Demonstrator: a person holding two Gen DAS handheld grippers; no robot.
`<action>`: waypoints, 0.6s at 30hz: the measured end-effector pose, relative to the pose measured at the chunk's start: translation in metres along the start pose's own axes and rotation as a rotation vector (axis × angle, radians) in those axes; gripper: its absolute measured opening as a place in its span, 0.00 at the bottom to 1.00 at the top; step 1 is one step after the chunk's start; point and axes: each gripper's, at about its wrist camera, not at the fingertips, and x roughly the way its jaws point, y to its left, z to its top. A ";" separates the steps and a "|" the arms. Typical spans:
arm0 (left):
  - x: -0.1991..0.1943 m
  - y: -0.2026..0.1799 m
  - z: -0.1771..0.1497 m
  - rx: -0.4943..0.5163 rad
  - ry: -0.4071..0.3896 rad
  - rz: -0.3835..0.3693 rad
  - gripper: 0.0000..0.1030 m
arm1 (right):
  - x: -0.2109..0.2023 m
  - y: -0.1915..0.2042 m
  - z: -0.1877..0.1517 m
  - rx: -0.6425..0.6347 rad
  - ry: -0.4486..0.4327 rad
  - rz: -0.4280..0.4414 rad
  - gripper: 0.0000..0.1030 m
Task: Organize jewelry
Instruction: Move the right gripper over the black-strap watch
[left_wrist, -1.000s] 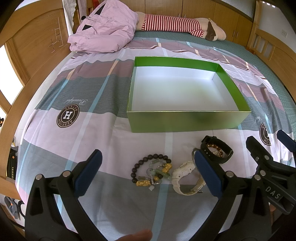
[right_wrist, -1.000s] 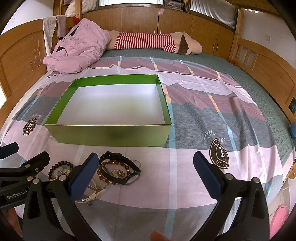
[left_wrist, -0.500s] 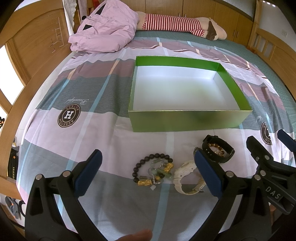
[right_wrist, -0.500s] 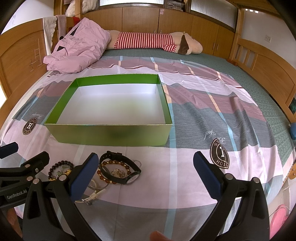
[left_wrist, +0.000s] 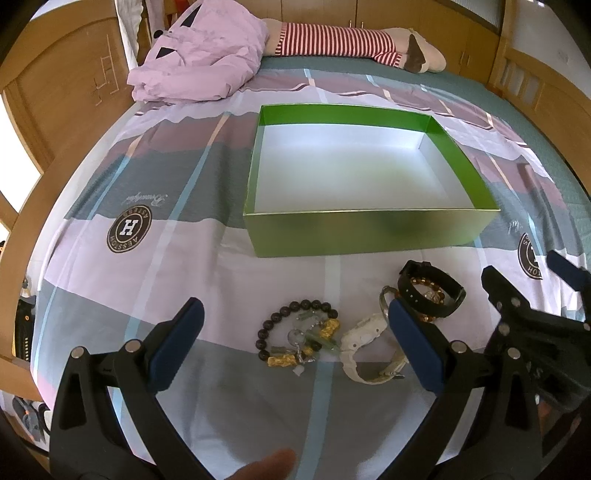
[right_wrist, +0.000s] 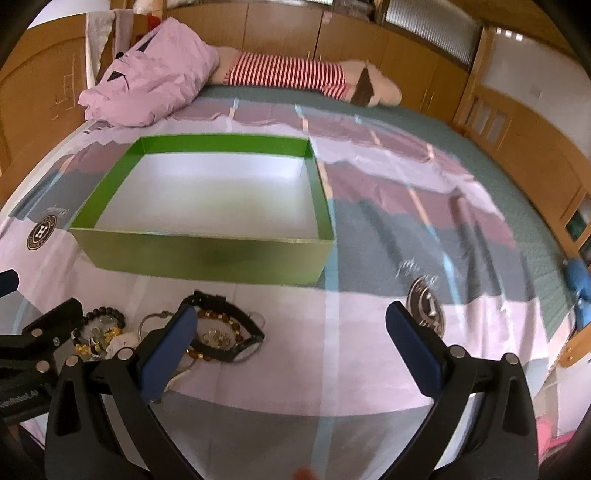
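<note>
A pile of jewelry lies on the bed sheet in front of an empty green box. It holds a dark bead bracelet with gold charms, a white watch and a black watch around an amber bead bracelet. My left gripper hangs open over the bead bracelet and the white watch, holding nothing. My right gripper is open too, its left pad just over the black watch.
A crumpled pink garment and a striped plush toy lie at the head of the bed. Wooden bed rails run along both sides. Bare sheet lies to the right of the jewelry.
Both views have tilted and shifted slightly. The right gripper has moved left toward the black watch, with motion blur. Nothing has been picked up.
</note>
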 end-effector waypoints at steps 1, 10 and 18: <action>0.000 0.001 0.001 0.001 0.005 -0.007 0.98 | 0.004 -0.003 0.000 0.008 0.017 0.006 0.95; 0.027 0.034 0.013 -0.033 0.134 -0.030 0.69 | 0.042 0.007 0.035 -0.044 0.207 0.134 0.69; 0.056 0.031 0.006 -0.050 0.237 -0.035 0.53 | 0.078 0.025 0.015 -0.060 0.374 0.210 0.69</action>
